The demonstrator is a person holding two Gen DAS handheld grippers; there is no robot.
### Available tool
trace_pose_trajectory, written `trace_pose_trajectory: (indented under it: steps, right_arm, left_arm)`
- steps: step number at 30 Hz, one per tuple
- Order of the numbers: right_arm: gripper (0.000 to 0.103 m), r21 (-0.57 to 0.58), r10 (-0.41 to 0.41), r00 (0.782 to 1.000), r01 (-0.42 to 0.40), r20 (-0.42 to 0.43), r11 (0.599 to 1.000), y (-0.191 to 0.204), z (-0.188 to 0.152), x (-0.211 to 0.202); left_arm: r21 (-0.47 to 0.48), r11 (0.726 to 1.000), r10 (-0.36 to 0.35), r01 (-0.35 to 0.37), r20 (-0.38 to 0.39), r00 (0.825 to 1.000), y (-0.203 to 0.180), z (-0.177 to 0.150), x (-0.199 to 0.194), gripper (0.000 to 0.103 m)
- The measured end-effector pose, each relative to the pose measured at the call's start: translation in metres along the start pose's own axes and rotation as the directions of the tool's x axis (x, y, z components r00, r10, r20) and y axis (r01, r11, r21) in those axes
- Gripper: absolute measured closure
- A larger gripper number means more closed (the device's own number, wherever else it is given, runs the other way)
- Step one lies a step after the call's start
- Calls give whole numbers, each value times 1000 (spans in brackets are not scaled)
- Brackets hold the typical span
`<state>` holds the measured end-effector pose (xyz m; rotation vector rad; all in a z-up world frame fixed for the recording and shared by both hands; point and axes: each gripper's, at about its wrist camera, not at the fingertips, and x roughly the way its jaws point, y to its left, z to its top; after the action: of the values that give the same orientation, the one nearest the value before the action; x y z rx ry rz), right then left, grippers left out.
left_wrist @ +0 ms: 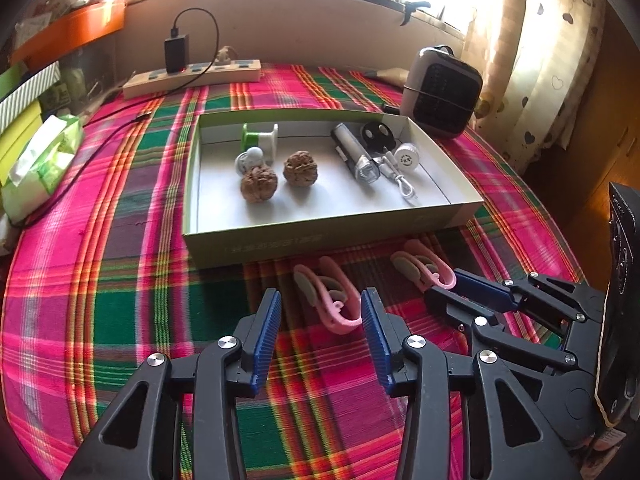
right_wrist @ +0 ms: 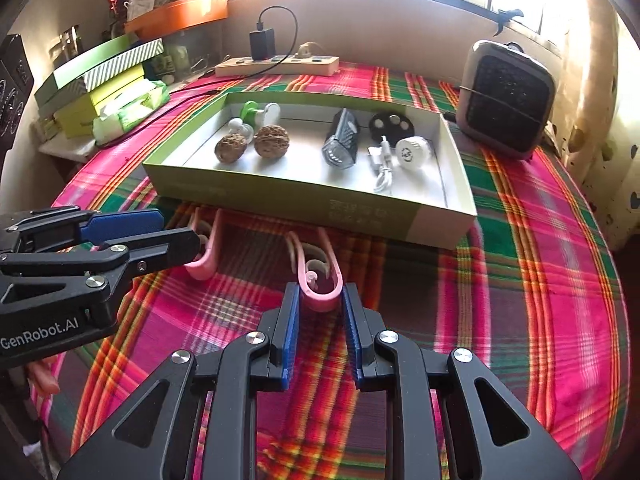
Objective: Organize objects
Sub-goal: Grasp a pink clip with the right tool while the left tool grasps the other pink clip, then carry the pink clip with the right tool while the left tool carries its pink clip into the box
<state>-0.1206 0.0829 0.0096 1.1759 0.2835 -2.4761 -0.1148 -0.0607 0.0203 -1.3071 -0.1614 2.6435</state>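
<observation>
Two pink clips lie on the plaid cloth in front of a shallow green-sided box (left_wrist: 280, 240). My left gripper (left_wrist: 320, 304) is open, its blue pads on either side of the rear end of the left pink clip (left_wrist: 328, 300). My right gripper (right_wrist: 320, 300) is open around the rear loop of the right pink clip (right_wrist: 318, 276), close to touching it. The right gripper also shows in the left wrist view (left_wrist: 460, 288), at the right clip (left_wrist: 424, 266). The left gripper shows in the right wrist view (right_wrist: 160, 232), by the left clip (right_wrist: 204, 256).
The box (right_wrist: 360, 212) holds two walnuts (left_wrist: 276, 178), a green spool (left_wrist: 260, 138), a bike light (left_wrist: 354, 156), a black disc, a white round piece and a white cable. A small heater (left_wrist: 440, 92) stands back right, a power strip (left_wrist: 192, 74) at the back, tissues (left_wrist: 40, 164) and stacked boxes left.
</observation>
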Motion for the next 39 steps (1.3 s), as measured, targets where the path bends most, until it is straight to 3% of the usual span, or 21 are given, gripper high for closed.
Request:
trace_pose_trajectory:
  steps: [6,16,18,20,39]
  right_arm:
    - [81,9,-17,1000,17,0,1000,-9,-2,0]
    - [80,-46,56,998,-57,-9,997,-9,-1,2]
    - [62,-55,61,998,-62,-10,997,-10,0,3]
    - [54,-64,74,997,-75,-17,995,-10,1,5]
    - [56,-79,77,997,-78,-12,994,-12,11,13]
  left_arm:
    - [11,1000,18,-17,-28,999,-8,0,9,63]
    - [2,999,53,-53,-47,997,-10,1,18,63]
    - [3,998,60,-60,-47,997,-10,2,19,63]
    - [7,998,66,-66,-46,997,-10,2,19,63]
    - [-6,995,95,-95,-41,995,3,3,17,63]
